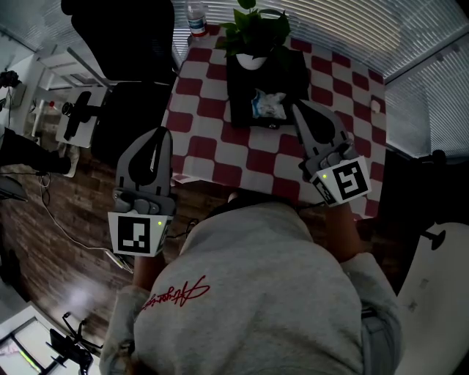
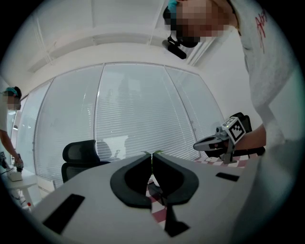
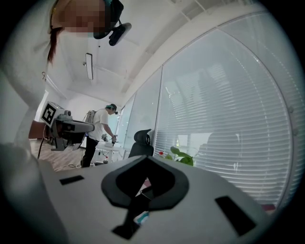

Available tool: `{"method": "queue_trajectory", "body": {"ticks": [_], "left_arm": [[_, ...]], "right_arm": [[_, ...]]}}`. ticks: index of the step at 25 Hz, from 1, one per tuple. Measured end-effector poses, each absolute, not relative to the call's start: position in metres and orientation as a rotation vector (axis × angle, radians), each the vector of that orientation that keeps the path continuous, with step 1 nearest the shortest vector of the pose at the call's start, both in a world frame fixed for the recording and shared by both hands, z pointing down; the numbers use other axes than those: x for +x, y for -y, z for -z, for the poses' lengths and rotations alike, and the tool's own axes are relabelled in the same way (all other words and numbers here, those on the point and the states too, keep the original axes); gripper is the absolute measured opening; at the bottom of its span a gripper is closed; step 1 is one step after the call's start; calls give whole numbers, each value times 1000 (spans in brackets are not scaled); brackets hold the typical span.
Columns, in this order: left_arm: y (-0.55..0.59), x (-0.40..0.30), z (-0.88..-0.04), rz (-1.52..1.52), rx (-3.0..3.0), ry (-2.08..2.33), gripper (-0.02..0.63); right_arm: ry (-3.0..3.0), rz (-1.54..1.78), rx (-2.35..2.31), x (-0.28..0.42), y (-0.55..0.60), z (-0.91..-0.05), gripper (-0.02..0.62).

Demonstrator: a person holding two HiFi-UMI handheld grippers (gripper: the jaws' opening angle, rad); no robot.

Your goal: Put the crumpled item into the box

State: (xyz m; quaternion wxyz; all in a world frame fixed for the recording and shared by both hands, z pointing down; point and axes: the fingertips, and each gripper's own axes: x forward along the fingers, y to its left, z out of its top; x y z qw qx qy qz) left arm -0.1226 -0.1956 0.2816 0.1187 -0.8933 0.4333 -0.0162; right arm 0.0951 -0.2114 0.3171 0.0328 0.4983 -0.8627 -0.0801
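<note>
Left gripper [image 1: 155, 136]: held over the near left edge of the checked table [image 1: 207, 143], jaws pressed together, nothing between them. Water bottle [image 1: 196, 17]: stood at the far edge. Potted plant [image 1: 253, 33]: set at the far end of the black box [image 1: 240, 99]. Crumpled item [image 1: 268, 105]: seen within the box's outline, toward its near end. Right gripper [image 1: 297, 108]: held just beside the item, jaws closed and empty.

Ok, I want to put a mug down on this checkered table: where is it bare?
Bare cloth runs down the left, between the black box and the cloth's left edge, below the bottle. The near strip in front of the box is also free. The far middle is crowded: plant, box, crumpled item.
</note>
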Motion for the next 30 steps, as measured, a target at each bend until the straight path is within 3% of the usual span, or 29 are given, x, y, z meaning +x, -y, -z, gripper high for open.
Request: {"method": "queue_trajectory", "body": {"ticks": [30], "left_arm": [[201,-126,-281,11,-2622,-1257,23]], "right_arm": [[2720,336,1585,90,198,-277,11]]}}
